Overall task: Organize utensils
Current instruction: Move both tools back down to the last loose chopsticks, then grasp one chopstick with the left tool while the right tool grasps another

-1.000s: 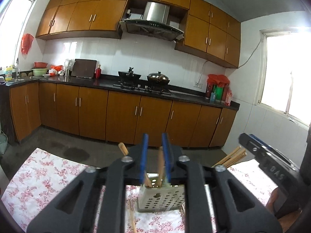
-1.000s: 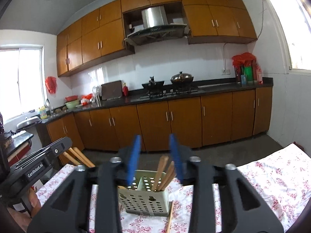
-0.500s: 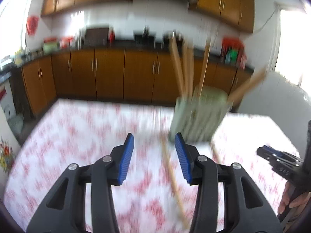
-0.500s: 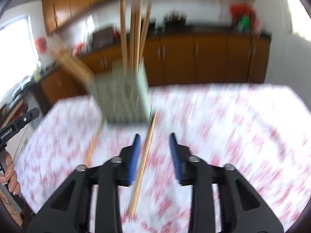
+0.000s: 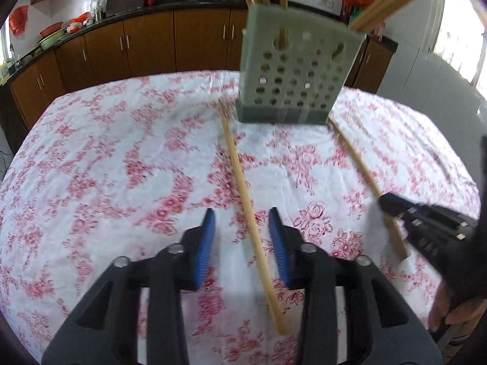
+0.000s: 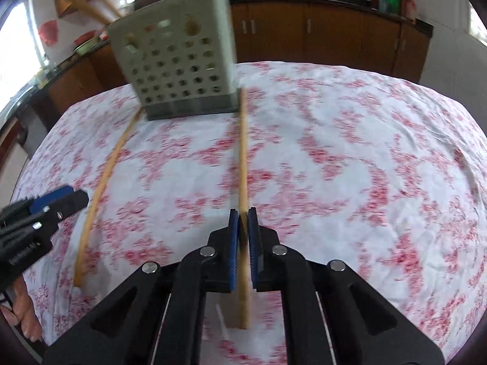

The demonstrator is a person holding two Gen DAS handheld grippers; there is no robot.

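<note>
Far across a white tablecloth with red flowers [image 5: 100, 164]: a grey-green perforated plastic utensil holder [image 5: 296, 73], upright, with several pale wooden chopsticks [image 5: 388, 3] sticking out of its top, some straight up, some leaning out to the right.

Flat on the cloth, near side of the holder: two loose sticks, well apart, both running from far to near. Left-hand wooden chopstick [image 5: 243, 188], far tip just beside the holder's left base corner, near end down between the blue pads [image 5: 204, 246]. Right-hand wooden chopstick [image 6: 242, 158], far tip just beside the holder's right base corner.

Left gripper [image 5: 242, 222]: released, jaws wide on either side of the left-hand wooden chopstick, no pad touching it. Cannot tell how high above the cloth.

Right gripper [image 6: 242, 213]: clenched, blue pads pressed against both sides of the right-hand wooden chopstick close to its near end, the last stretch of stick poking back past the pads. Cannot tell whether lifted off the cloth or lying on it.

Behind the table: brown wooden kitchen cabinets [image 5: 146, 42] under a dark countertop. Some motion blur in both views.
</note>
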